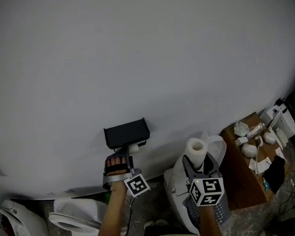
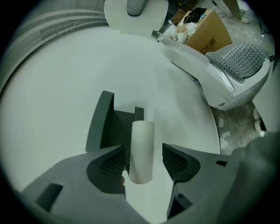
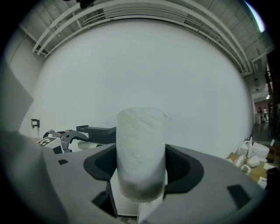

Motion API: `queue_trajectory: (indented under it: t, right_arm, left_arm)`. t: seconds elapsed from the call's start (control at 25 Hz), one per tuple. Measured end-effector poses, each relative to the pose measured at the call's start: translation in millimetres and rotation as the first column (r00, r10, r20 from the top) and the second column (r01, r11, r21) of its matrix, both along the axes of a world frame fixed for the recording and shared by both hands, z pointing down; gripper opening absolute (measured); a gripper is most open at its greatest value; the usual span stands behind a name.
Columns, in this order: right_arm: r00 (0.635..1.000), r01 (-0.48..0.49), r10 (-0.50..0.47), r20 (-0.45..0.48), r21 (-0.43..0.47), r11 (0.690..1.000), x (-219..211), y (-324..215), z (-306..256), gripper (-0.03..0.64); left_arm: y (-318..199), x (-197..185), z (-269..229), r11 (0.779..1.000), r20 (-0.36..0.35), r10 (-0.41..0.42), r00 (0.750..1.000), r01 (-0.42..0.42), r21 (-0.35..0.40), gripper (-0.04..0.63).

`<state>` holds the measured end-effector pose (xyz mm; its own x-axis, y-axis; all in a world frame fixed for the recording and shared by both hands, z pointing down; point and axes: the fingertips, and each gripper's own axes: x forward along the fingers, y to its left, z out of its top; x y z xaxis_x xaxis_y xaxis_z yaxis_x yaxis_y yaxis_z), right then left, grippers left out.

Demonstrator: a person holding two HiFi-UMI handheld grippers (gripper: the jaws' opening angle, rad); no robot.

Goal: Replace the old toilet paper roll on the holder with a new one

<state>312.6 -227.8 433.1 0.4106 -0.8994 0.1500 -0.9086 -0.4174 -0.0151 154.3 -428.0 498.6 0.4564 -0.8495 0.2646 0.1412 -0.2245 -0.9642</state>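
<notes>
In the head view a black holder (image 1: 126, 134) is seen fixed to the white wall (image 1: 133, 51), a little left of the frame's centre. Just below it the left hand-held gripper (image 1: 124, 154) is raised to the holder, with the old roll (image 1: 134, 147), a bare pale tube, at its tips.

In the left gripper view the left hand-held gripper (image 2: 146, 158) is seen with its jaws apart and the old roll (image 2: 142, 148) upright between them. The left-hand pad lies right against the tube, while a clear gap is left on the other side, so nothing is clamped. The tube's far end is set against the holder (image 2: 109, 127) behind it. Whether it sits on the holder's peg cannot be told.

The right hand-held gripper (image 1: 197, 163) is held at lower right of centre in the head view, well apart from the holder, with the new roll (image 1: 196, 149) standing upright in it. In the right gripper view the right hand-held gripper (image 3: 140, 168) is closed on the new roll (image 3: 141, 144). Both jaws are pressed to its sides, and it fills the centre of the frame.

A white toilet (image 1: 176, 185) is seen behind that gripper, and a cardboard box (image 1: 239, 159) of oddments at the right edge.
</notes>
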Motion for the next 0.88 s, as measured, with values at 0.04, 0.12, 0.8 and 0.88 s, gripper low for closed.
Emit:
queue_trajectory:
  t: [0.04, 0.12, 0.8, 0.88]
  right_arm:
    - [1.0, -0.009, 0.009, 0.0, -0.001, 1.0, 4, 3, 0, 0.304]
    - [1.0, -0.025, 0.025, 0.001, -0.004, 1.0, 10, 8, 2, 0.304]
    - [0.994, -0.108, 0.109, 0.018, -0.033, 0.994, 47, 40, 17, 0.304]
    - [0.992, -0.121, 0.121, 0.018, -0.035, 0.992, 52, 46, 18, 0.304]
  left_arm:
    - [-3, 2, 1, 1.0, 0.006, -0.007, 1.0, 0.007, 0.004, 0.261]
    - [-5, 5, 3, 1.0, 0.015, -0.018, 1.0, 0.017, 0.008, 0.26]
    - [-2, 47, 7, 1.0, -0.001, -0.005, 1.0, 0.005, 0.003, 0.181]
    - [6, 62, 9, 1.0, -0.004, 0.022, 1.0, -0.022, -0.006, 0.181]
